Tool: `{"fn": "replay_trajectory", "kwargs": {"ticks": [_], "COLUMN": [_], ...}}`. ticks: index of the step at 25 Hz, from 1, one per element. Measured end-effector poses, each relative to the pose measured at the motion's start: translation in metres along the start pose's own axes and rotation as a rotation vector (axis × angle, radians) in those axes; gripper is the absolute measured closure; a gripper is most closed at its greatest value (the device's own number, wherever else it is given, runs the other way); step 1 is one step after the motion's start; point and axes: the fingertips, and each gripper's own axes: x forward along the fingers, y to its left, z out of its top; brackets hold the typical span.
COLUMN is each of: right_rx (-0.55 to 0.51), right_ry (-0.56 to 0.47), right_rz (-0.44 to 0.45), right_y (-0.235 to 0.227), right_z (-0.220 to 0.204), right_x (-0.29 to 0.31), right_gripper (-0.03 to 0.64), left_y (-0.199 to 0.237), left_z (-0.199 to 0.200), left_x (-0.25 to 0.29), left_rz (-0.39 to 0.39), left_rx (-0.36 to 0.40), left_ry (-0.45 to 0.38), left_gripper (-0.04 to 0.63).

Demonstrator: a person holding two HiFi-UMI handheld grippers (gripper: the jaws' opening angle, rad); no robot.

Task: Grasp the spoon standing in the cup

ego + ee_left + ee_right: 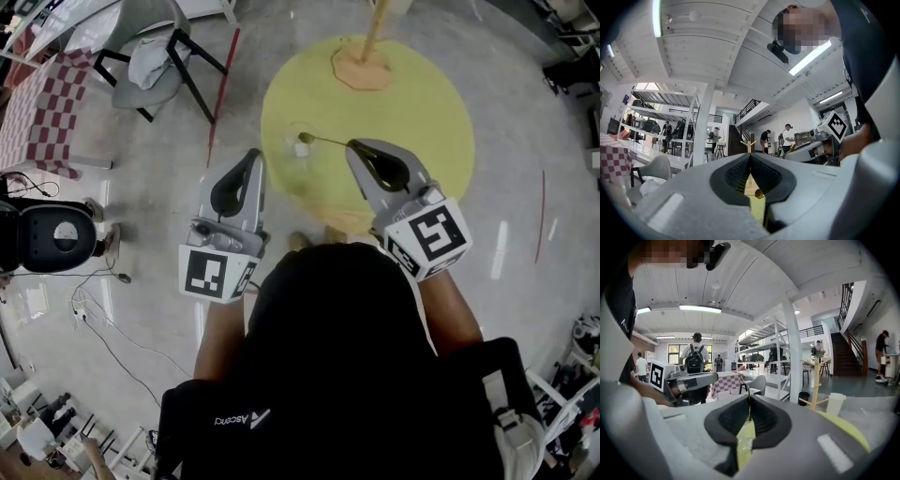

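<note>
The right tongs (355, 145) are clenched on the handle end of the spoon (326, 141), so the grasp appears complete. The spoon bowl sits at the cup (296, 152), at 9 o'clock from these tongs, on the yellow surface (427, 112). The left tongs (255, 156) are clenched and empty.

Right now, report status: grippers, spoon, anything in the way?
Right hand-held gripper shut on spoon handle. Left hand-held gripper shut, empty, beside cup. Spoon bowl over cup. Nothing blocking.

shiny metal spoon (326, 141), clear glossy cup (296, 152), matt yellow tabletop (422, 108), polished floor (525, 131).
</note>
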Motion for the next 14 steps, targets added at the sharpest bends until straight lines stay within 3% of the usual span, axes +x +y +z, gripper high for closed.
{"fn": "replay_trajectory", "kwargs": {"ticks": [14], "right_rx": [-0.004], "right_ry": [0.005], "right_rz": [0.012], "right_y": [0.0009], "right_z": [-0.0041], "right_x": [0.0085], "right_gripper": [0.609], "left_y": [0.0073], "left_z": [-0.0023], "left_x": [0.0008], "left_rz": [0.008], "left_rx": [0.003], "left_ry": [0.003], "left_gripper": [0.584]}}
